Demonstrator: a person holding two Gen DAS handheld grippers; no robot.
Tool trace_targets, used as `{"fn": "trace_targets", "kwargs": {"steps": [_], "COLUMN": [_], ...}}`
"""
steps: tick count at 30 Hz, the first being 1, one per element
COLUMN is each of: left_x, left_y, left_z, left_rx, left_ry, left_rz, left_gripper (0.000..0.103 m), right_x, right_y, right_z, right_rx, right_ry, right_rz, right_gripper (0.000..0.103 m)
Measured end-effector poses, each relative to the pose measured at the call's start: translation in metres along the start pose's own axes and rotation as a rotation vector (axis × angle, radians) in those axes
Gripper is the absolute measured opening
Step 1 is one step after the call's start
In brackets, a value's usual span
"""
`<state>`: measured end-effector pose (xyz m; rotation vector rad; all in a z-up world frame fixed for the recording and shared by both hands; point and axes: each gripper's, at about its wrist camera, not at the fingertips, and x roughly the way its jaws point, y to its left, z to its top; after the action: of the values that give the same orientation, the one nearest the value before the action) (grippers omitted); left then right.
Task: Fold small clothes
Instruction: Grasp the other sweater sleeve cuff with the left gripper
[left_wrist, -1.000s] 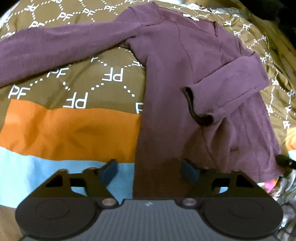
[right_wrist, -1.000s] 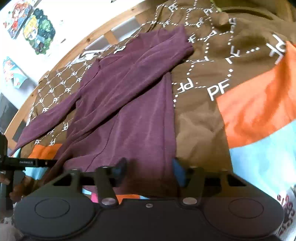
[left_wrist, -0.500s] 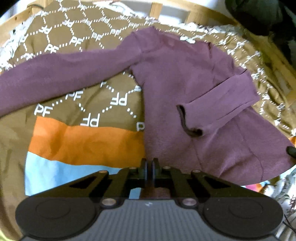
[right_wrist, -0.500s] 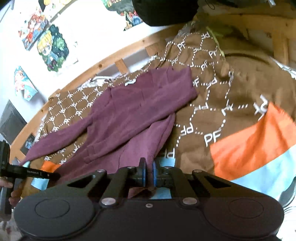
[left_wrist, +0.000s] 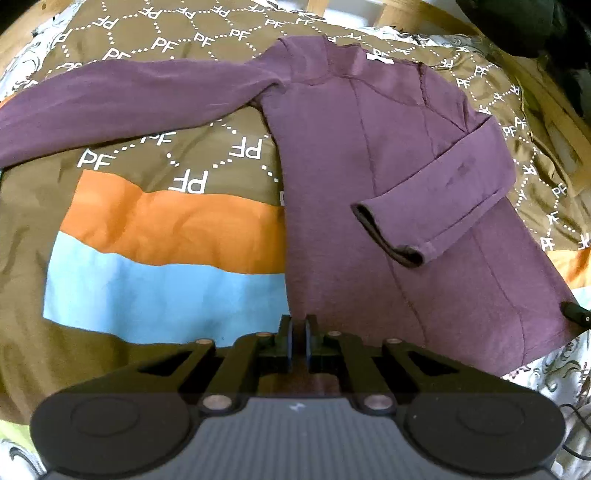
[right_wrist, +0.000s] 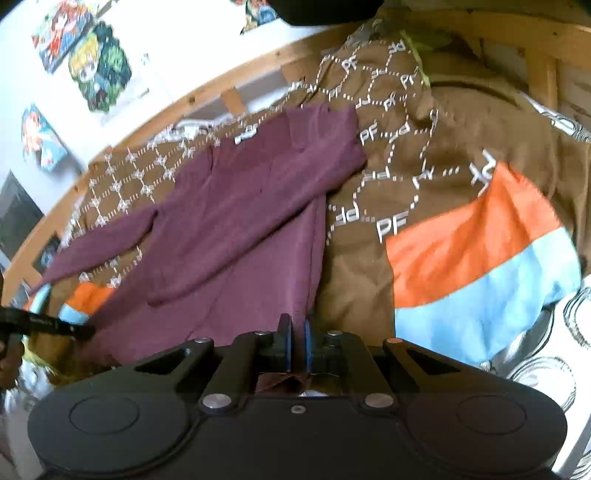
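Purple long-sleeve top lies flat on the patterned bedspread, collar at the far side, hem toward you. One sleeve is already folded across the chest; the other is stretched out sideways over the bedspread.

Your left gripper is clamped on one hem corner, cloth pinched between the pads. Your right gripper is clamped on the opposite hem corner.

Step in hand looks like the bottom-to-top fold, hem just coming off the bed. Next move calls for carrying both corners level toward the collar; the outstretched sleeve likely needs tucking in too.
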<state>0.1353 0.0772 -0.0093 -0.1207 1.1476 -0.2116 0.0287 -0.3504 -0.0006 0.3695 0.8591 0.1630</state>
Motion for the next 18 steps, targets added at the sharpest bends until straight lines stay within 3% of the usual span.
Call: {"fn": "trace_targets", "kwargs": {"steps": [1, 2, 5, 6, 8, 11, 14, 18], "left_x": [0.002, 0.002, -0.002, -0.005, -0.013, -0.027, -0.045, -0.049], "left_y": [0.001, 0.003, 0.010, 0.013, 0.021, 0.043, 0.072, 0.107], "left_z": [0.001, 0.002, 0.004, 0.005, 0.007, 0.015, 0.020, 0.028], "left_rx": [-0.012, -0.028, -0.076, -0.087, -0.108, -0.195, -0.327, -0.434], "left_ry": [0.001, -0.001, -0.034, -0.060, -0.116, -0.220, -0.367, -0.511], "left_rz": [0.007, 0.019, 0.048, 0.061, 0.085, 0.148, 0.232, 0.333], "left_gripper": [0.012, 0.022, 0.062, 0.070, 0.074, 0.094, 0.099, 0.099], "right_x": [0.002, 0.003, 0.004, 0.004, 0.003, 0.002, 0.010, 0.034], "right_y": [0.002, 0.004, 0.014, 0.016, 0.021, 0.026, 0.030, 0.040], "right_z": [-0.002, -0.003, -0.002, 0.000, 0.004, 0.012, 0.027, 0.047], "right_rx": [-0.010, -0.025, -0.090, -0.111, -0.152, -0.215, -0.226, -0.203], "right_ry": [0.001, 0.002, -0.008, -0.014, -0.032, -0.087, -0.140, -0.179], "right_rz": [-0.006, -0.011, -0.025, -0.026, -0.027, -0.024, 0.009, 0.048], "right_gripper": [0.008, 0.010, 0.024, 0.028, 0.051, 0.074, 0.089, 0.098]}}
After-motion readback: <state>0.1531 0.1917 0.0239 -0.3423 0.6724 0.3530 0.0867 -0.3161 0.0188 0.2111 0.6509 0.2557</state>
